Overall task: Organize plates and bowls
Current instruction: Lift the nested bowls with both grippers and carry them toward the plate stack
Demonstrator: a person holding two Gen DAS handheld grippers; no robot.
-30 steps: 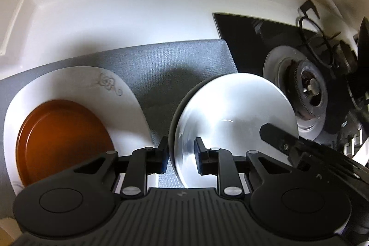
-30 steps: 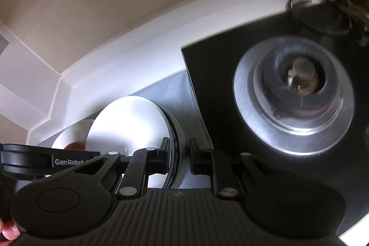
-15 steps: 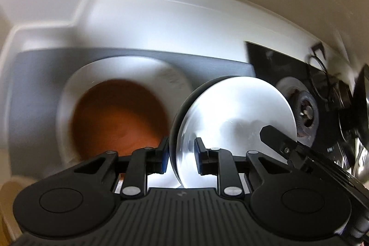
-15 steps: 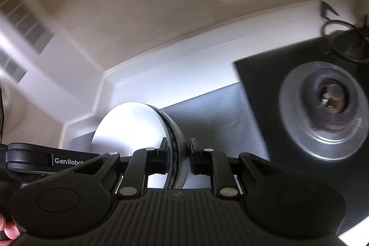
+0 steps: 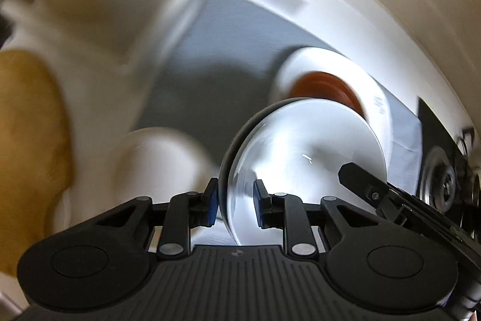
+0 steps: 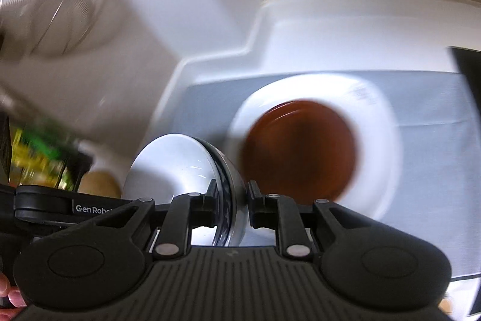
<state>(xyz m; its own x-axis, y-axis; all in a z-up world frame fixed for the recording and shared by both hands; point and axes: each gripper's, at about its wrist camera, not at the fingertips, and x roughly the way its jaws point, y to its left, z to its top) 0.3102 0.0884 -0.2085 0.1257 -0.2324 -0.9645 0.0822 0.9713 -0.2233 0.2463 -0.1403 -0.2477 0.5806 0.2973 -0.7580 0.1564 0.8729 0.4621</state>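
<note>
Above the grey mat (image 5: 210, 71) on the white counter (image 6: 345, 44), a white bowl with a dark outer band (image 5: 300, 149) is held on edge between the two tools. The left gripper (image 5: 234, 202) is clamped on the bowl's rim, one blue-padded finger on the dark outer side and the other inside the white hollow. The right gripper (image 6: 229, 197) is clamped likewise on the opposite rim, one finger on the inner face and one on the outer wall; in its view the bowl (image 6: 186, 164) shows its banded edge between the jaws. The left camera also shows the right tool's black finger reaching in at the bowl's far edge.

Beyond the bowl, a white plate (image 6: 375, 122) lies flat on the mat, and a brown plate (image 6: 300, 149) rests inside it, roughly centred. In the left view the same pair, white plate (image 5: 324, 62) and brown plate (image 5: 324, 86), is partly hidden behind the held bowl.

A second white rounded vessel (image 5: 159, 158) sits just left of the left gripper; heavy blur prevents telling whether it is a bowl or a cup. A tan object (image 5: 30, 146) lies at the left edge, also too blurred to identify. A black stovetop with a burner (image 5: 439, 179) lies at the right edge, beside the mat.
</note>
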